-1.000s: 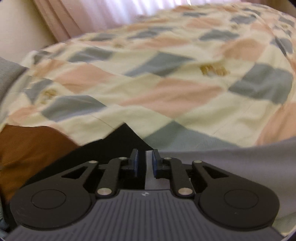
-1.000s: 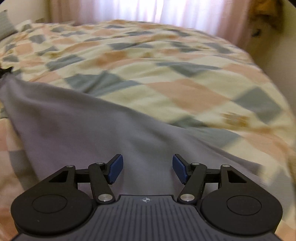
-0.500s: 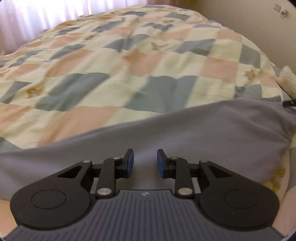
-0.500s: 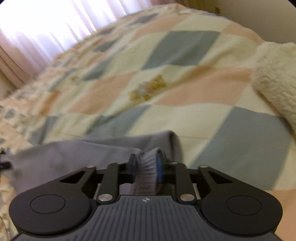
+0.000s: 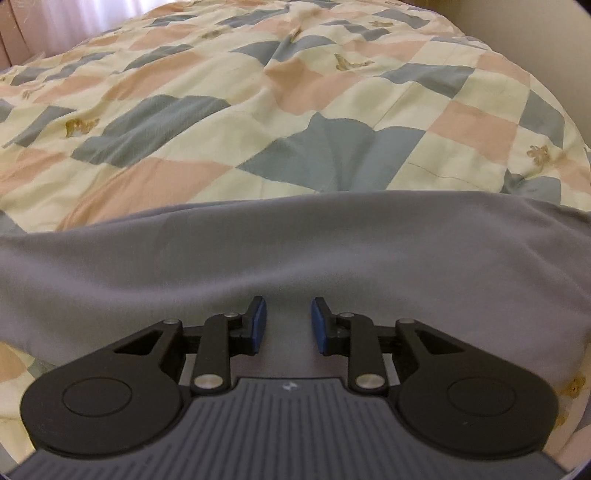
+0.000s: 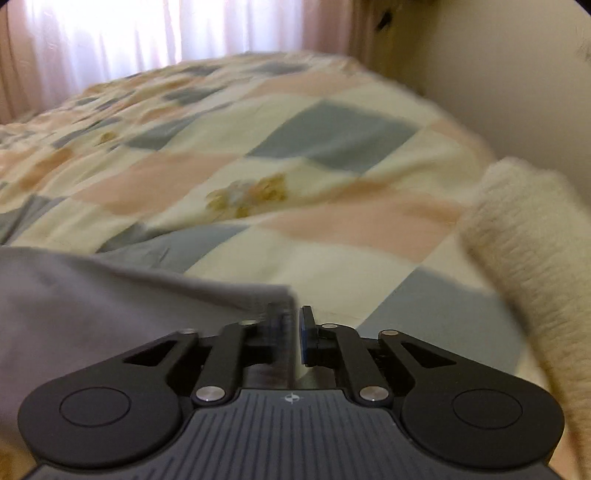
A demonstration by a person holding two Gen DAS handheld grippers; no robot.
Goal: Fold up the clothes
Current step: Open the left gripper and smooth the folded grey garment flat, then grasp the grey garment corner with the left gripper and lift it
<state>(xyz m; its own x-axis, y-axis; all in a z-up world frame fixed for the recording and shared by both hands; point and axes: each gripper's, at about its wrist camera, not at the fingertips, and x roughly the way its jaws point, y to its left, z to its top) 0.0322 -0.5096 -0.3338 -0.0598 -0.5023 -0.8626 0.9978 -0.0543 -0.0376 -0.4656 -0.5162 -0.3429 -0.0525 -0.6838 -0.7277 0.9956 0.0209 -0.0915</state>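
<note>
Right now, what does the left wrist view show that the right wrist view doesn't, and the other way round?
Only the left wrist view shows the left gripper, jaws open over a broad, smooth stretch of the grey garment. Only the right wrist view shows the right gripper, nearly closed at the garment's corner edge, though motion blur hides whether it pinches cloth; also a cream fleece item at the right, the curtain and the wall. Both show the grey garment lying on the checked quilt.

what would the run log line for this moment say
left gripper: open over plain grey cloth garment | right gripper: shut on garment corner | surface: checked quilt
</note>
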